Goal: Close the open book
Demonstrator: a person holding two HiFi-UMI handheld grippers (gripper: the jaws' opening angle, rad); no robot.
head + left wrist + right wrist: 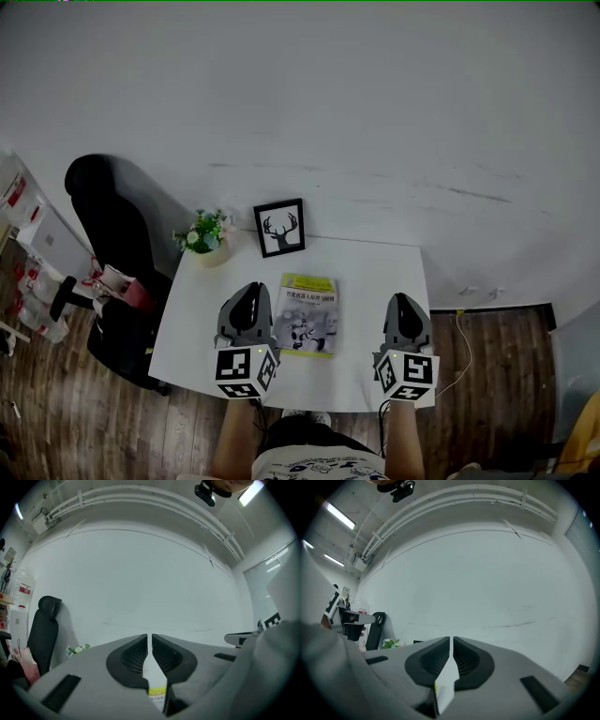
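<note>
step: confirm closure | book (307, 316) lies shut, cover up, on counter (375, 272) between grippers | left gripper (247, 305), right gripper (405, 314): fingers together, empty, above counter | tip: stay clear; press the cover only if it lifts

Book (307, 315) cover print too small to read, no text legible

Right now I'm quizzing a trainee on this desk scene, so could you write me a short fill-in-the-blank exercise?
1. The book on the table lies ___, cover up.
2. The frame shows an antlered ___ head.
3. In the head view, the plant stands ___ of the frame.
Missing words: closed; deer; left.
</note>
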